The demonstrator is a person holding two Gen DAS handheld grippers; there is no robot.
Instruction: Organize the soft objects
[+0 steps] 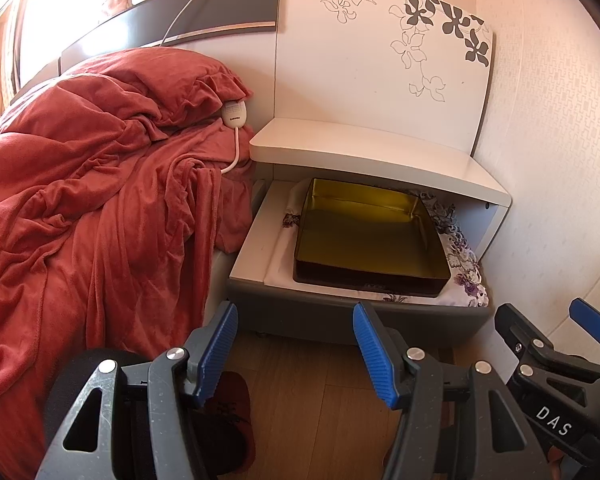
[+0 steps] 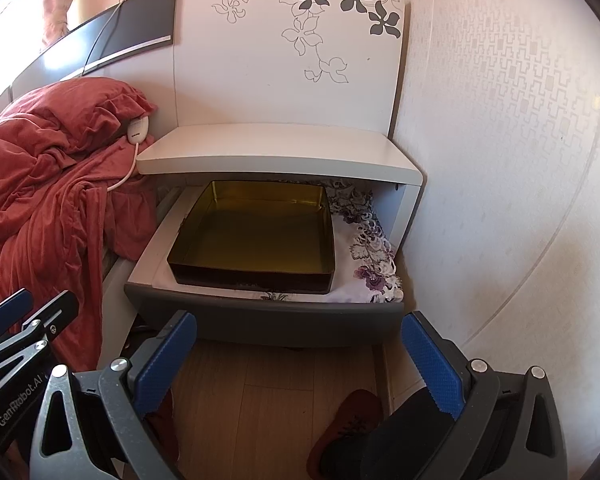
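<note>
A rumpled red blanket (image 1: 80,200) (image 2: 32,208) spills off the bed at the left, and a red ruffled pillow (image 1: 160,76) (image 2: 88,100) sits at its head. A white cloth with purple flowers (image 1: 464,264) (image 2: 372,256) lies in the open nightstand drawer (image 1: 340,320) (image 2: 260,320), under a dark tin with a gold inside (image 1: 364,282) (image 2: 252,278). My left gripper (image 1: 296,344) (image 2: 32,304) hangs open and empty in front of the drawer. My right gripper (image 2: 300,356) (image 1: 552,320) is beside it, also open with nothing between its blue pads.
The white nightstand top (image 1: 360,148) (image 2: 276,148) juts over the drawer, with the wall close on the right. A white corded controller (image 1: 233,114) (image 2: 137,128) rests on the blanket. A person's red shoes (image 1: 232,408) (image 2: 348,420) stand on the wooden floor below.
</note>
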